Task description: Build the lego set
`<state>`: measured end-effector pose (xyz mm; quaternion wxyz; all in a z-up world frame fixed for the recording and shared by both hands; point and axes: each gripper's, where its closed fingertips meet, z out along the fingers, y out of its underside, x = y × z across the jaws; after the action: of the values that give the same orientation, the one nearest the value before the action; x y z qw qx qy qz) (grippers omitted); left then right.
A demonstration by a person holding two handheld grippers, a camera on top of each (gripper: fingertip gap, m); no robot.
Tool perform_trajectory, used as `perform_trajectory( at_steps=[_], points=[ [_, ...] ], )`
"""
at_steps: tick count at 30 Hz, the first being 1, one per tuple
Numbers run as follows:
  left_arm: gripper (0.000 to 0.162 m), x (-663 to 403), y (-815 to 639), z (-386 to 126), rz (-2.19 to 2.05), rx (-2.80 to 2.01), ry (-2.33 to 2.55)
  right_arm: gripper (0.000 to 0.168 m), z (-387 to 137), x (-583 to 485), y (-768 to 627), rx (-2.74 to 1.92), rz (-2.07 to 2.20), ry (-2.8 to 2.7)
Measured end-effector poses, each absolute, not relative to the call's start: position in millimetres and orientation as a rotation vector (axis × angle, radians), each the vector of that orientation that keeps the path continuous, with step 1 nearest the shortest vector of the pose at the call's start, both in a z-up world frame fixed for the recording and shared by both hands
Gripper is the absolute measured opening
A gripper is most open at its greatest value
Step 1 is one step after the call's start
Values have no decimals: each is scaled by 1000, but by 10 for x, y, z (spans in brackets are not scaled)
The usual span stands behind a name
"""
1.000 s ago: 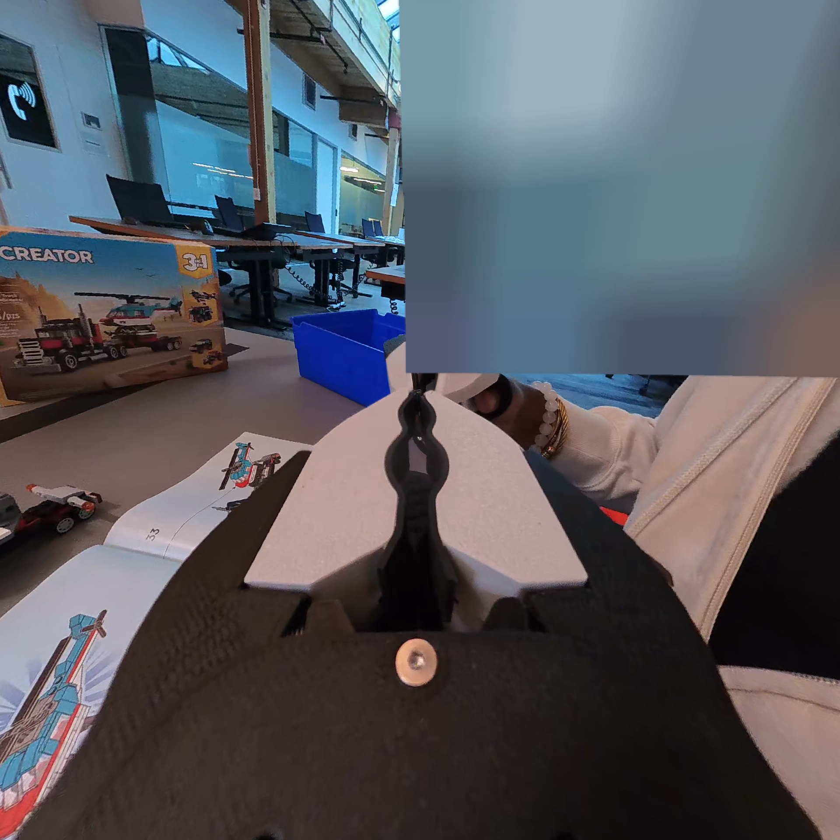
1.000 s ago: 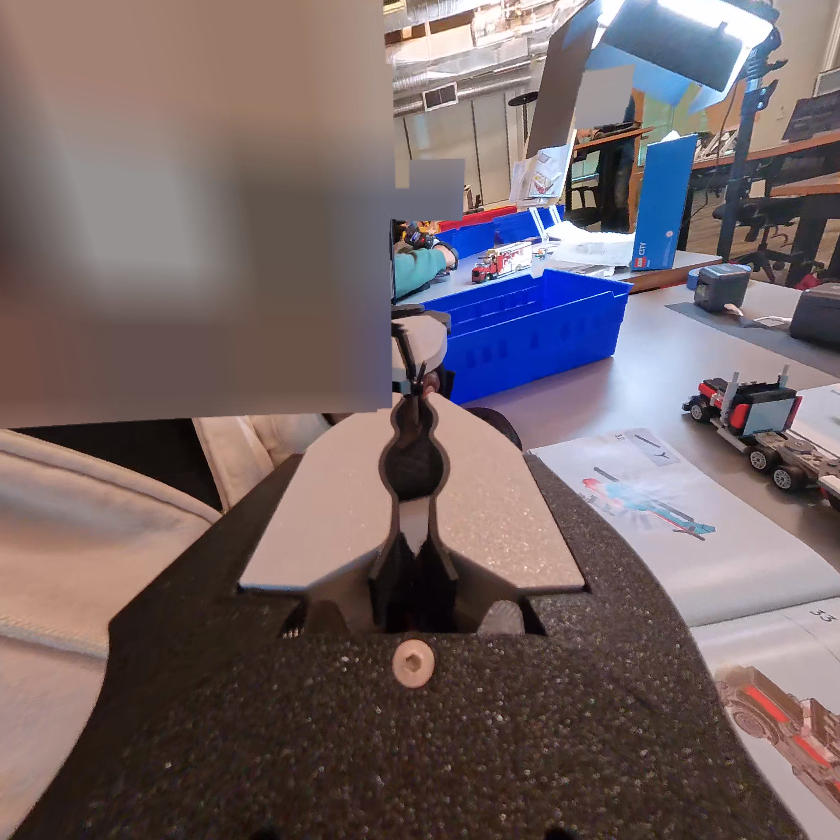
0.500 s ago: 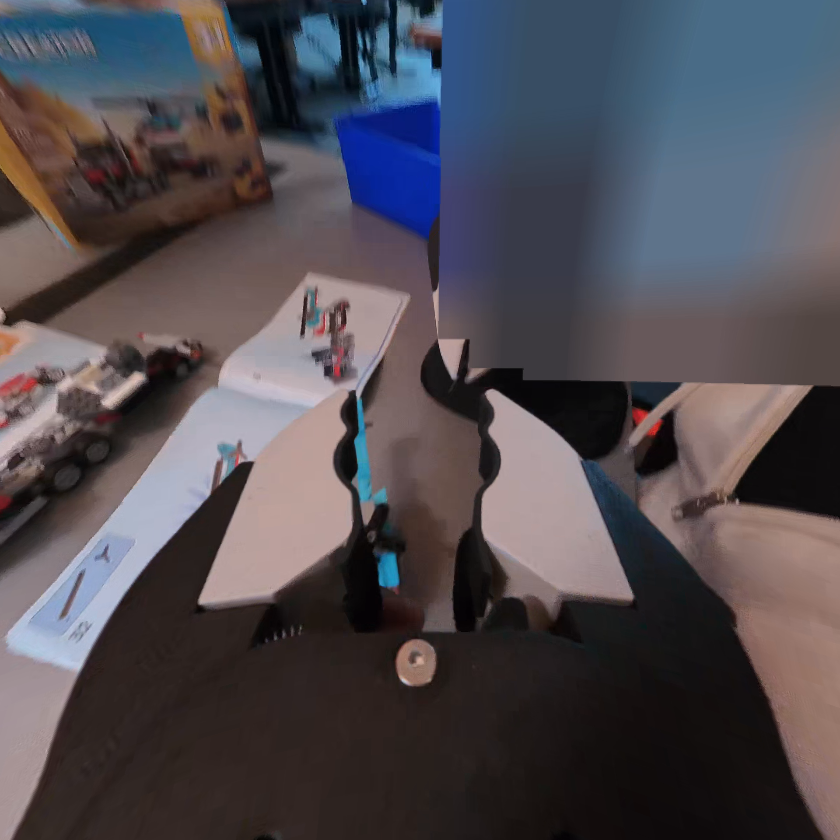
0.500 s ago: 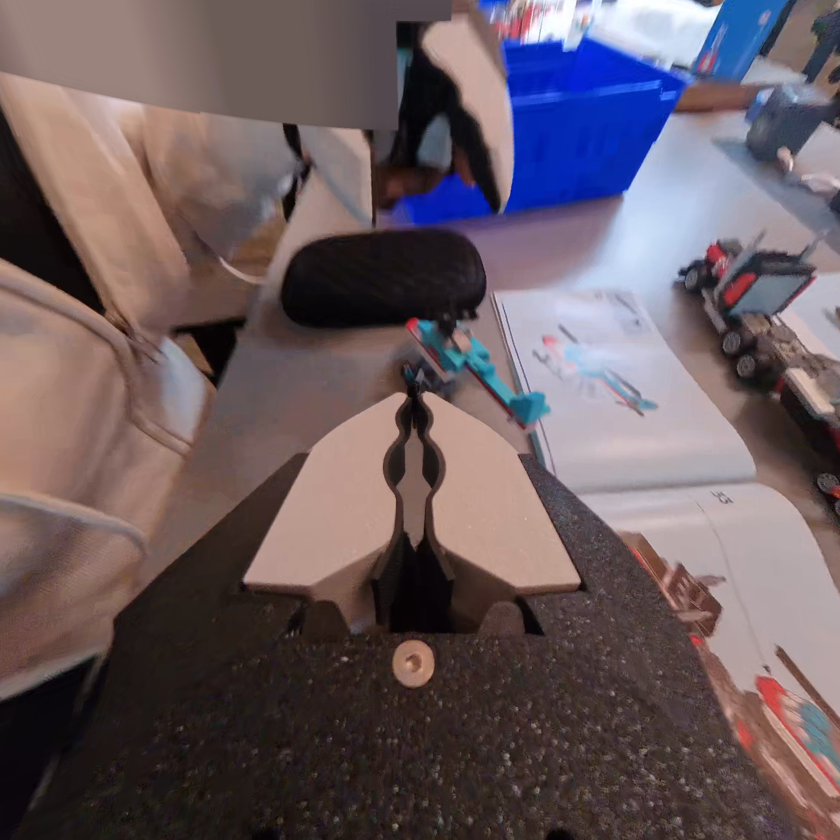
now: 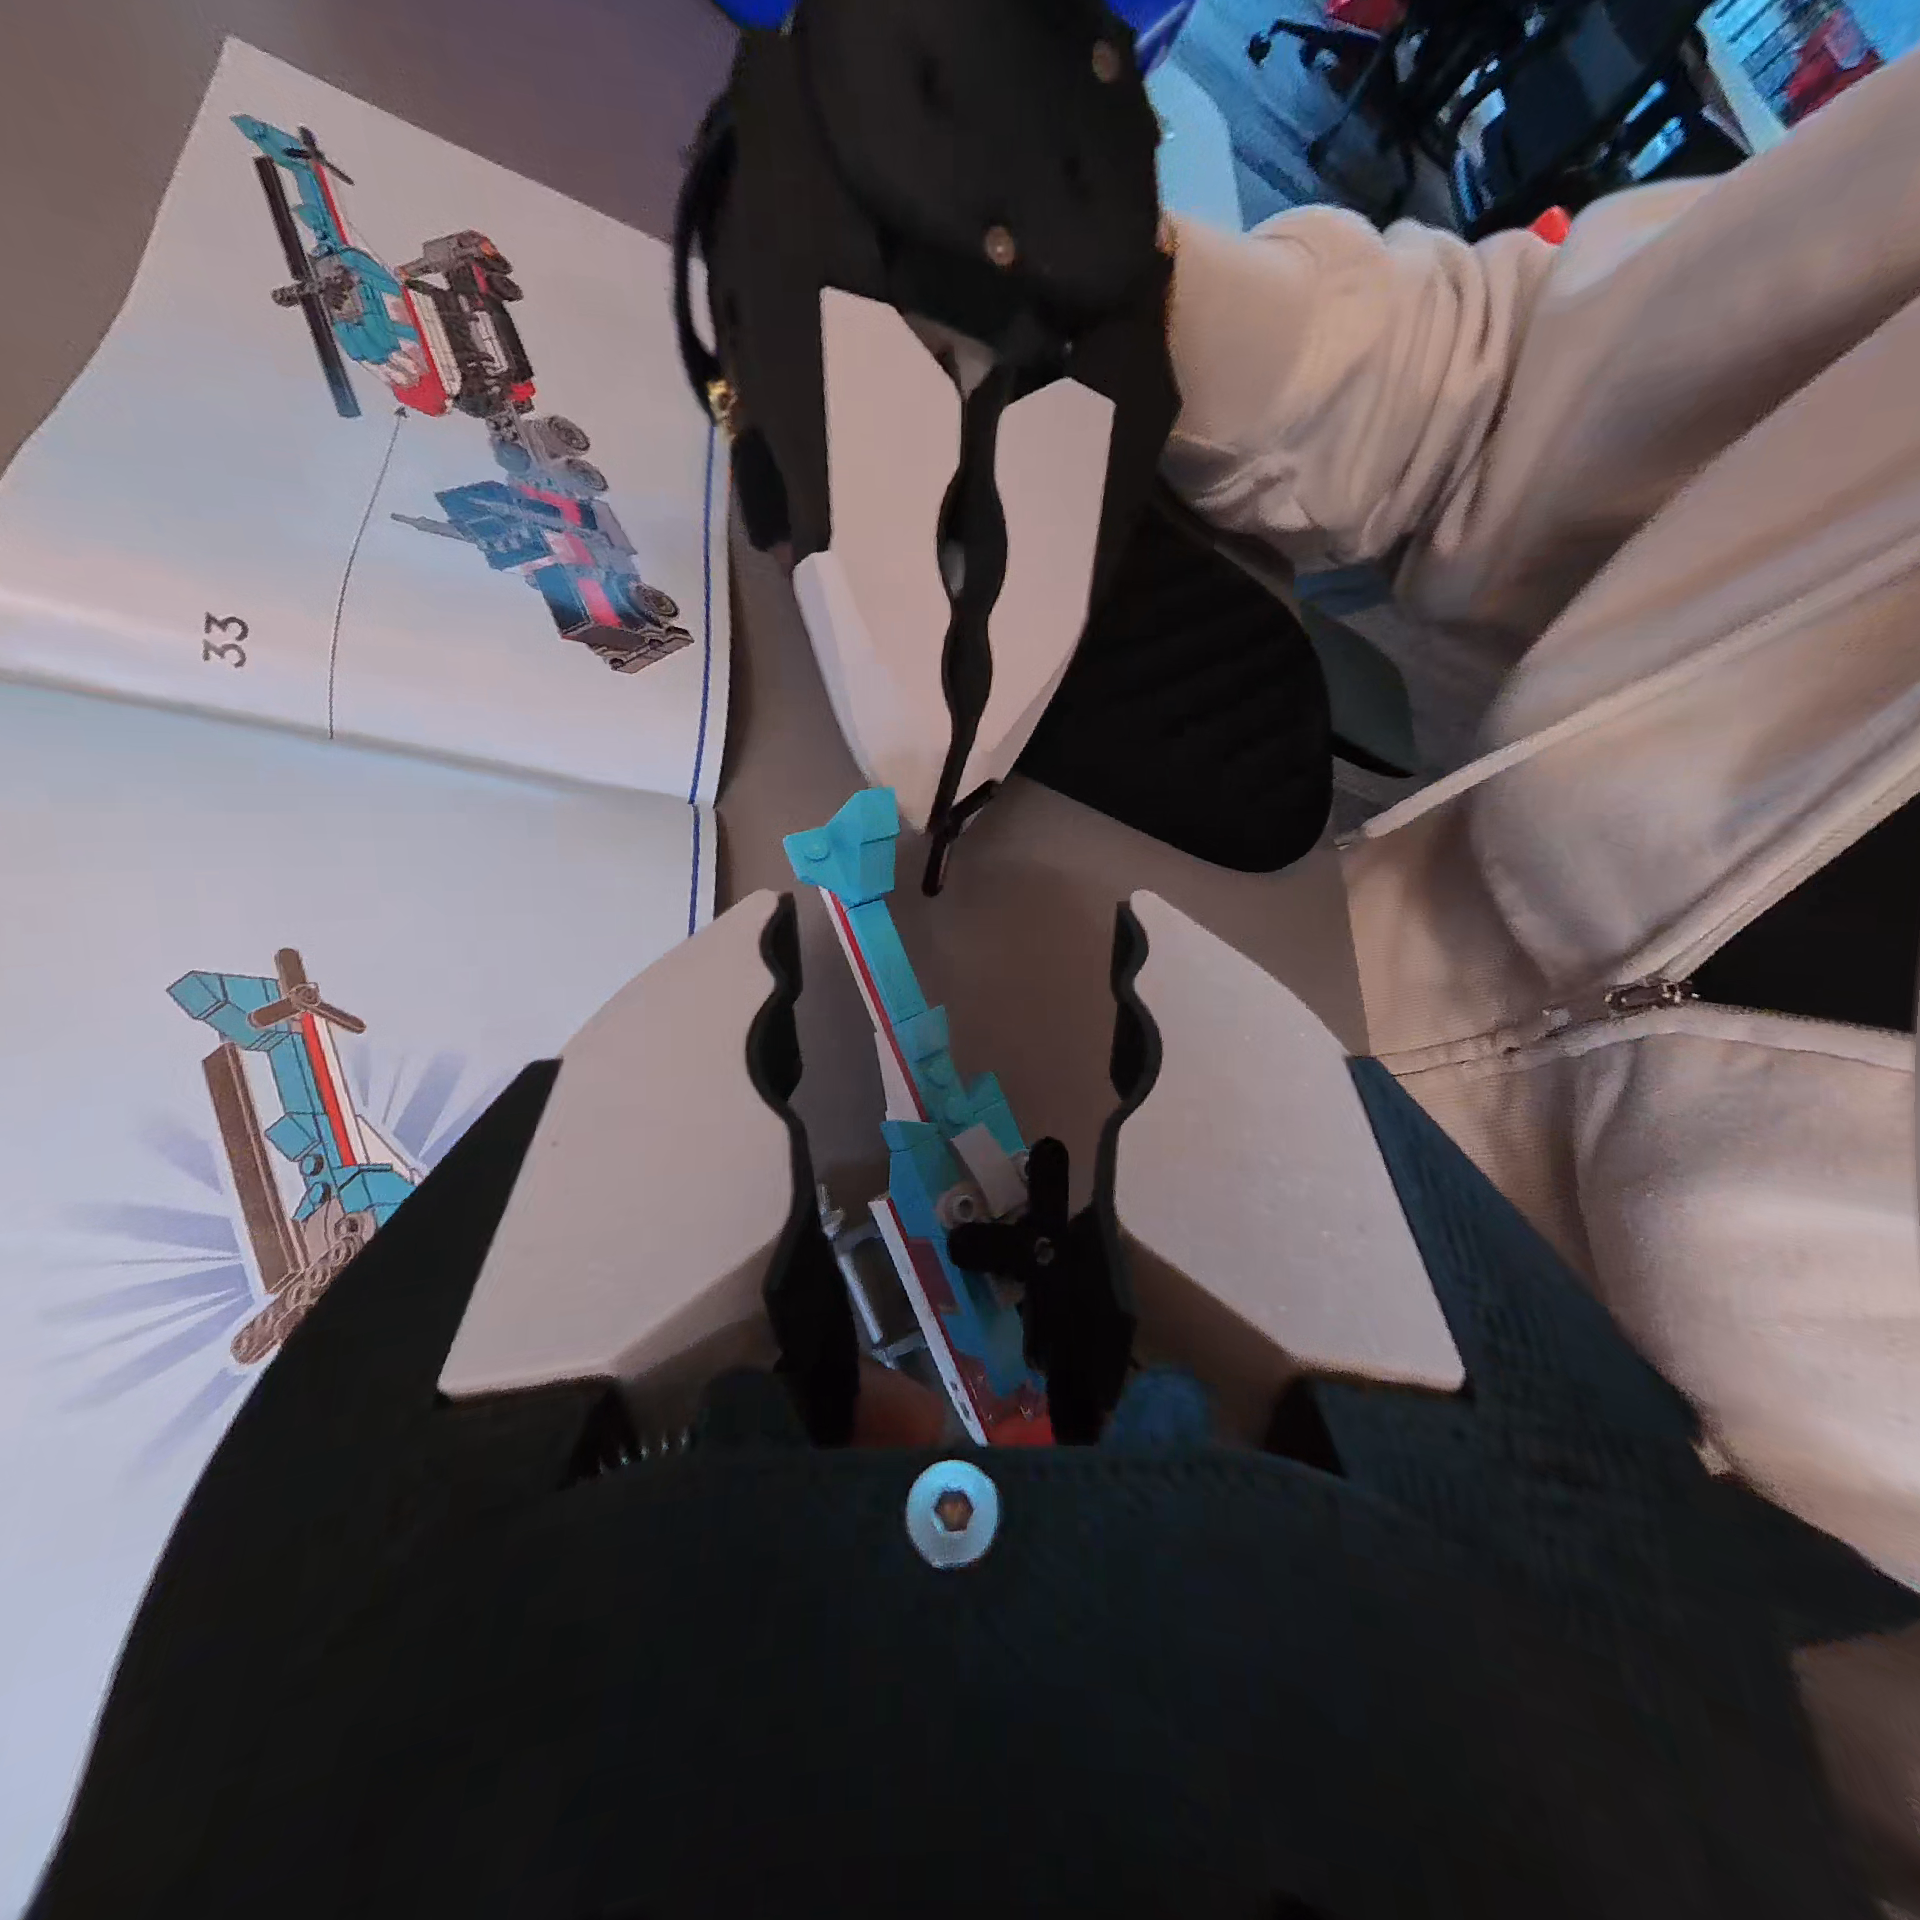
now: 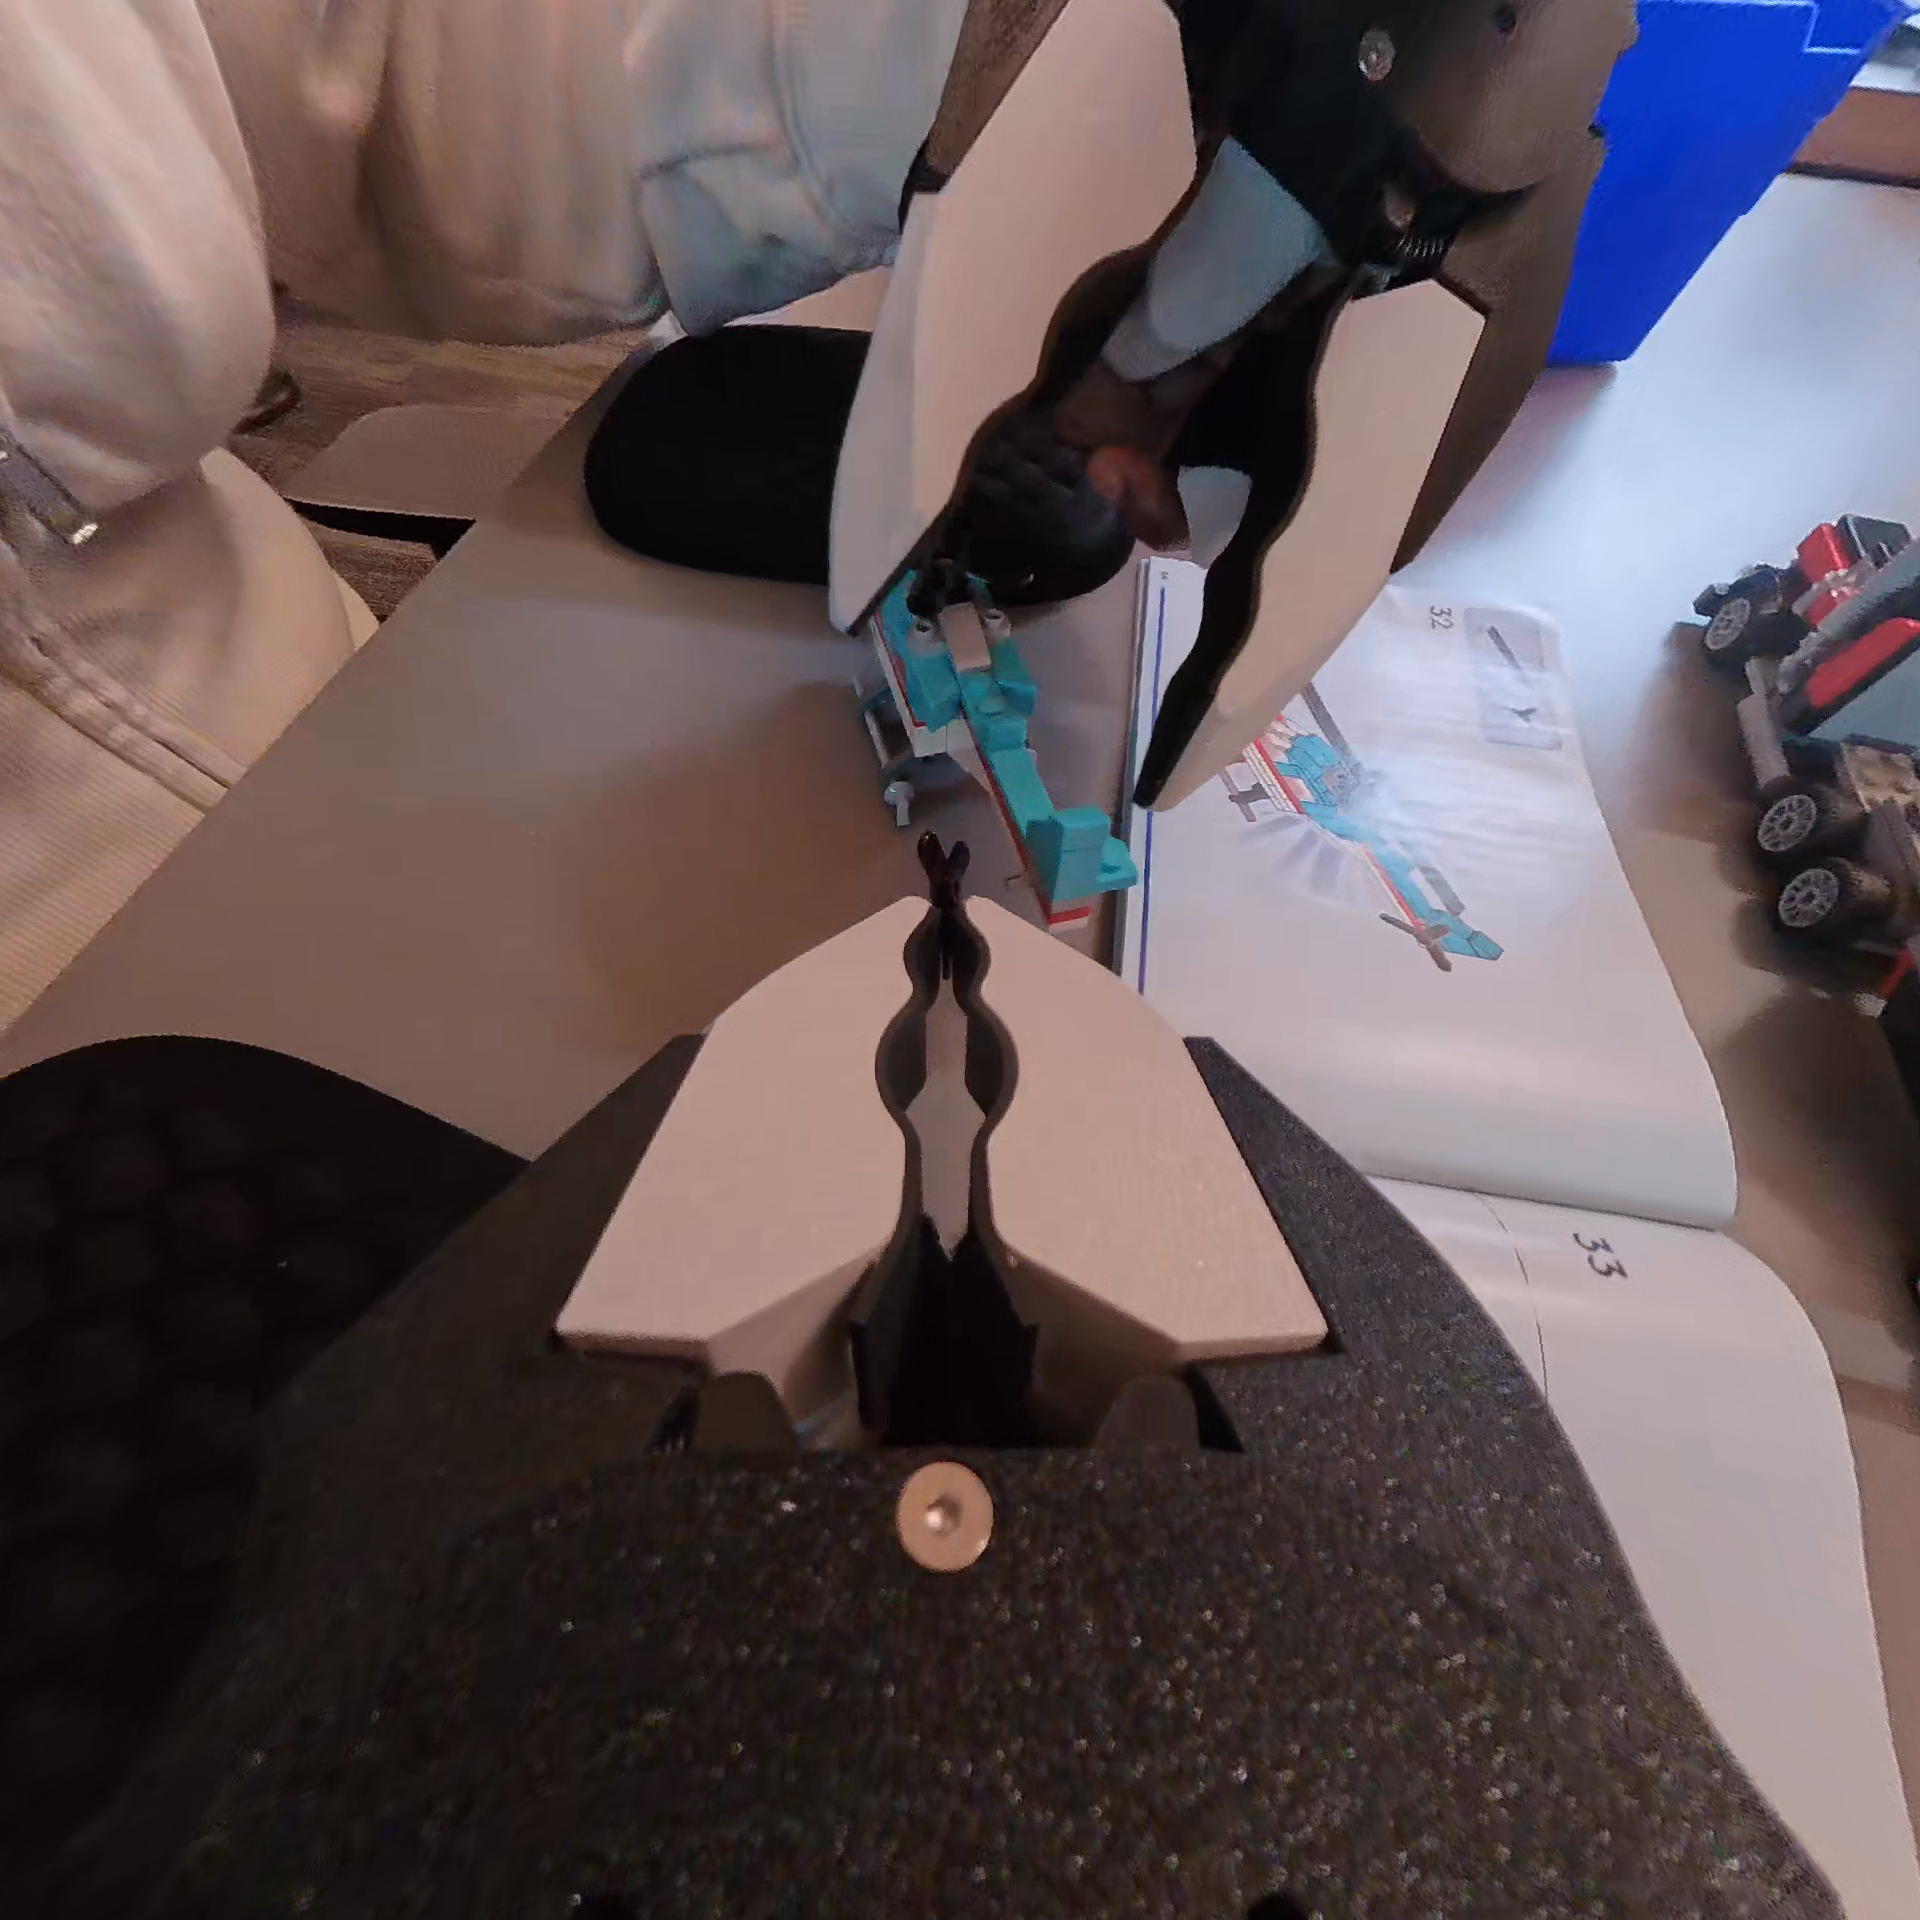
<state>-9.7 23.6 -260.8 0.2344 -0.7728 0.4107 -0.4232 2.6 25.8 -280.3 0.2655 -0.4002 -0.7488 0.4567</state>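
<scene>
The left gripper [image 5: 951, 925] gapes wide astride the teal helicopter [image 5: 914, 1091], its tail aimed beside the open booklet [image 5: 343, 623] toward the right gripper [image 6: 948, 914], pinched on a black rotor piece [image 6: 943, 868].

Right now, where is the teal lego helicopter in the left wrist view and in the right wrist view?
Left wrist view: the teal helicopter lies centre frame between the open jaws of the left gripper, tail pointing away.
Right wrist view: the helicopter sits above centre on the table, tail toward the camera, beyond the right gripper, which pinches a small black piece.
Shared landmark: the open instruction booklet lies beside it.
</scene>
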Motion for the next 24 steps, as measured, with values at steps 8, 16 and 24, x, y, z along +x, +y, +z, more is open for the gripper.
perform_trajectory(
  at_steps=[8,16,24],
  points=[
    [39,-122,277,-2618,-1233,-2071,1071,1,-2828,-39,273,-1063,1348,-2065],
    [35,-95,270,-2737,-1250,-2086,1098,1,-2857,-40,290,-1098,1382,-2081],
    [32,-52,230,-2766,-1253,-2071,1156,1,-2847,-34,289,-1111,1402,-2075]
  ],
)
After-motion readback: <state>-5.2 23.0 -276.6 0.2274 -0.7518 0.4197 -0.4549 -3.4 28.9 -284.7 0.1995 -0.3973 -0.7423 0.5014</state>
